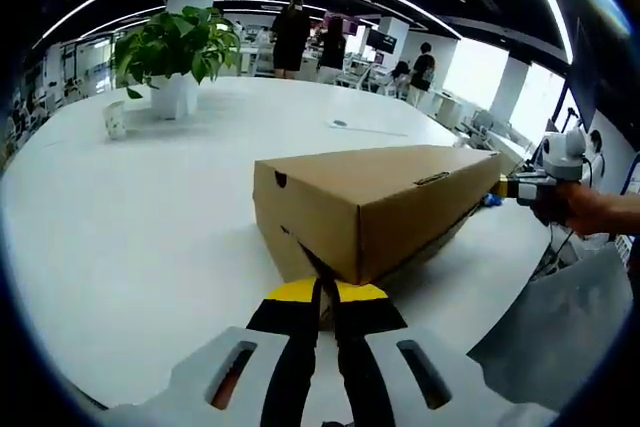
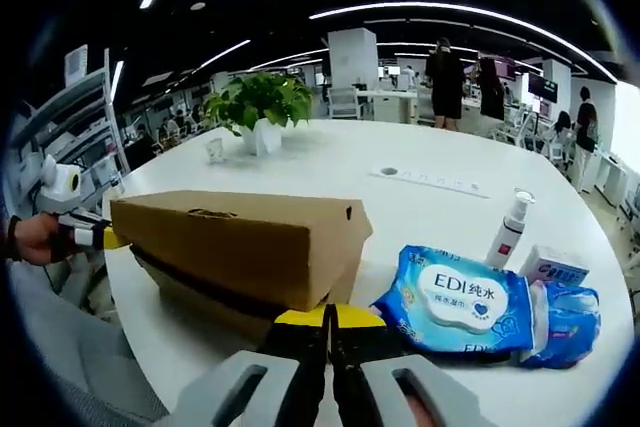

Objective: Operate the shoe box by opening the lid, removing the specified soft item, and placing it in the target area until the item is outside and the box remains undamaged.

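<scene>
Brown corrugated shoe box (image 1: 375, 207) on white surface (image 1: 150, 207), lid (image 2: 235, 222) lifted slightly, dark gap beneath. Likely light, stiff, crushable at edges; lift lid by corners. Left claw (image 1: 320, 292) and right claw (image 2: 328, 319) pressed together at opposite box corners; pinching lid unclear.

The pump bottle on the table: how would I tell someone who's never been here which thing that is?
Start at the brown shoe box on the big white table. Beside it lies a blue wipes pack, and just behind that pack the pump bottle stands next to a small carton. It is the one slim, upright white thing there; its neighbours lie flat or are boxy.
</scene>
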Motion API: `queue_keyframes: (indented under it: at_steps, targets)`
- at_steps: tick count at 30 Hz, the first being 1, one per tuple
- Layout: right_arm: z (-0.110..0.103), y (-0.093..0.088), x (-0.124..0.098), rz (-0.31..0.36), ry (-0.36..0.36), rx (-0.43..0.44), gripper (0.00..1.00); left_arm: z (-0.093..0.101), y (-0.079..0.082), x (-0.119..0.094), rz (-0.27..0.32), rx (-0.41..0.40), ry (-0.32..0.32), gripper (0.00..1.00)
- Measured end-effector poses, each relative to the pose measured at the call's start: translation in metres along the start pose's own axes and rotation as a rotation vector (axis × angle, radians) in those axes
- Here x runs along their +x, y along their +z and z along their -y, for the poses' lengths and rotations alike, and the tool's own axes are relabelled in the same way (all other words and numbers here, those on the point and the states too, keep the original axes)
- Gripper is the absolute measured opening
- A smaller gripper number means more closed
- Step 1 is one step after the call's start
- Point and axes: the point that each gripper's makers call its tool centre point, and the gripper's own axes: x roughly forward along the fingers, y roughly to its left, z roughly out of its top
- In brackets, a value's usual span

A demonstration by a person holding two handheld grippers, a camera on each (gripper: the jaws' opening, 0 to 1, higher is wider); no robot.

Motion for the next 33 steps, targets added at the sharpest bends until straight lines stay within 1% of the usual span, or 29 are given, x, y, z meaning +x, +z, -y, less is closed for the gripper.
queue_keyframes:
  at_steps: [8,18,20,23,26,28,29,32,33]
  targets:
    - [-0.001,-0.002,0.0,0.002,-0.002,0.007,0.0,-0.001,-0.002,-0.006,0.005,0.002,0.002,0.03]
    - [0.0,-0.008,-0.006,-0.004,-0.006,0.019,0.0,-0.001,-0.004,-0.012,0.013,-0.001,0.008,0.02]
    - [0.0,-0.009,-0.006,-0.005,-0.003,0.021,0.0,-0.002,-0.005,-0.012,0.015,-0.009,0.009,0.02]
    - [0.0,-0.013,-0.008,-0.014,-0.006,0.019,0.0,-0.002,-0.006,-0.014,0.023,-0.043,0.013,0.02]
    - [0.003,-0.014,-0.012,-0.009,-0.012,0.035,0.0,0.002,-0.006,-0.019,0.025,-0.039,0.014,0.03]
    - [0.005,-0.014,-0.015,0.001,-0.017,0.062,0.0,0.002,-0.005,-0.023,0.03,-0.042,0.017,0.03]
    - [0.006,-0.012,-0.018,0.02,-0.023,0.112,0.0,0.001,-0.004,-0.024,0.035,-0.048,0.02,0.03]
    - [0.012,-0.005,-0.025,0.059,-0.041,0.181,0.0,-0.004,0.0,-0.033,0.061,-0.1,0.043,0.04]
    - [0.011,0.0,-0.028,0.079,-0.034,0.219,0.0,-0.005,0.0,-0.034,0.065,-0.108,0.046,0.06]
